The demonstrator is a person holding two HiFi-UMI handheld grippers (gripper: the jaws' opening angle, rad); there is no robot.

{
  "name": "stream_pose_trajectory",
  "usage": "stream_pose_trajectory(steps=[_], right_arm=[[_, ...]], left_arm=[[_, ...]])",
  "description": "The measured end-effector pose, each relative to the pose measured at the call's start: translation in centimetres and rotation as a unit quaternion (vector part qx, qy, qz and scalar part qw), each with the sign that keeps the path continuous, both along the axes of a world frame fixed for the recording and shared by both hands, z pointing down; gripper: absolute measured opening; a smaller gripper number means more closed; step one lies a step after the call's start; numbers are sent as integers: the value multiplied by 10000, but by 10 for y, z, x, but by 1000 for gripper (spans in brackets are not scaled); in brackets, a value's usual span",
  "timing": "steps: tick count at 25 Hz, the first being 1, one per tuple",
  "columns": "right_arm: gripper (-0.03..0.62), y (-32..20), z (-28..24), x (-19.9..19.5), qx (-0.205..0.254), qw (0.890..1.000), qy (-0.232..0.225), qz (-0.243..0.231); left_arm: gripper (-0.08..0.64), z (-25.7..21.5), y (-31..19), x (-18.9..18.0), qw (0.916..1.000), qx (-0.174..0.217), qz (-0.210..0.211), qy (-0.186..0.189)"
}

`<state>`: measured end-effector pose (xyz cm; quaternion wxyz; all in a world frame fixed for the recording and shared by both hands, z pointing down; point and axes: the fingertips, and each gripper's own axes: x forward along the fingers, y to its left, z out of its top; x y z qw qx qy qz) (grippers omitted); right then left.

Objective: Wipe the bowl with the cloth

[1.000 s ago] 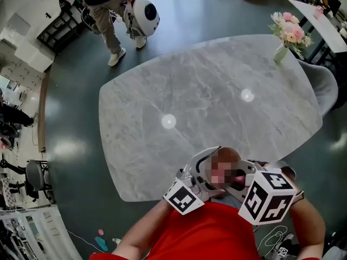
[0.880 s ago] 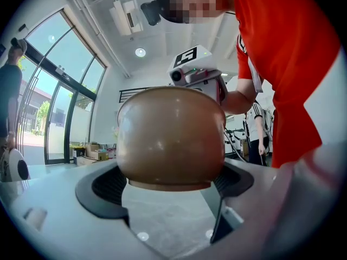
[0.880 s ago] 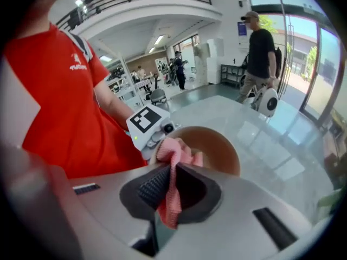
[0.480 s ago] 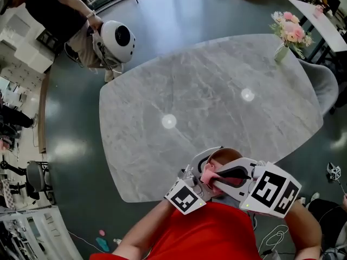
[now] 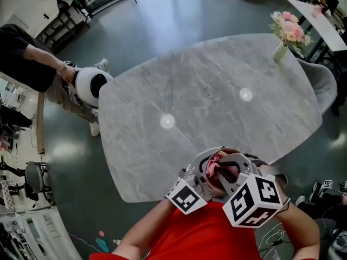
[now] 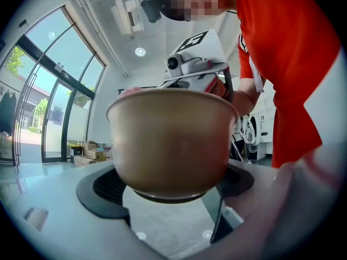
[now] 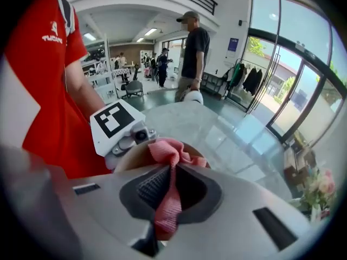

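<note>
Jaws of the left gripper (image 6: 171, 196) clamp the bowl (image 6: 171, 142); only the right gripper view shows the right gripper (image 7: 165, 191) jaws pinching the cloth (image 7: 169, 151).

Head view steeply downward; gripper views close, sharing the bowl (image 6: 172, 140)

Pink cloth (image 7: 167, 151); tan bowl (image 6: 171, 142); grey marbled table (image 5: 206, 91)

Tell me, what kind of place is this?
Probably a big office or robot lab hall, not a home. There are tall glass walls, a round white machine beside a person, and one large marble table with a flower vase.
</note>
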<state>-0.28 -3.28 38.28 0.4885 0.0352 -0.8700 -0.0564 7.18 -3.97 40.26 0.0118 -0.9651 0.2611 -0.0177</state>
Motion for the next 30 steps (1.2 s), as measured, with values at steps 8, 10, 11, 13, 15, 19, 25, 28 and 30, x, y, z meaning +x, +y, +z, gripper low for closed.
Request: stream_pose_trajectory(steps=[8,10,11,13,15,19,25,28,30], right_arm=[[23,-2,18,27,78,9931,1098,-406],[23,0,20,33,-35,9914,1235,-441],[23,2,21,36,-112,9906,1281,-470],[23,8,22,39,-307,9893,1322,-536],[23,14,22,40,-514,9885,1298,-582],[23,23,16,34,-907,9890,1009,-582],[23,28,5,19,-1270,9898,466,-450],[23,27,1,11,-1346,9902,183,-317],[23,25,-1,5,-1337,9908,4,-202]], left_arm=[[480,-1,0,-1,9999,105,5,-69],[480,1,-1,0,10000,53,-16,-11],[480,2,-1,0,10000,56,-21,1],[480,2,-3,0,10000,73,-30,-4],[480,2,-5,0,9999,91,-37,-34],[480,5,-7,0,10000,51,-38,-61],[479,10,-7,1,10000,-3,-31,-86],[479,10,-8,1,9999,-16,-25,-100],[479,9,-7,1,9999,-16,-23,-99]])
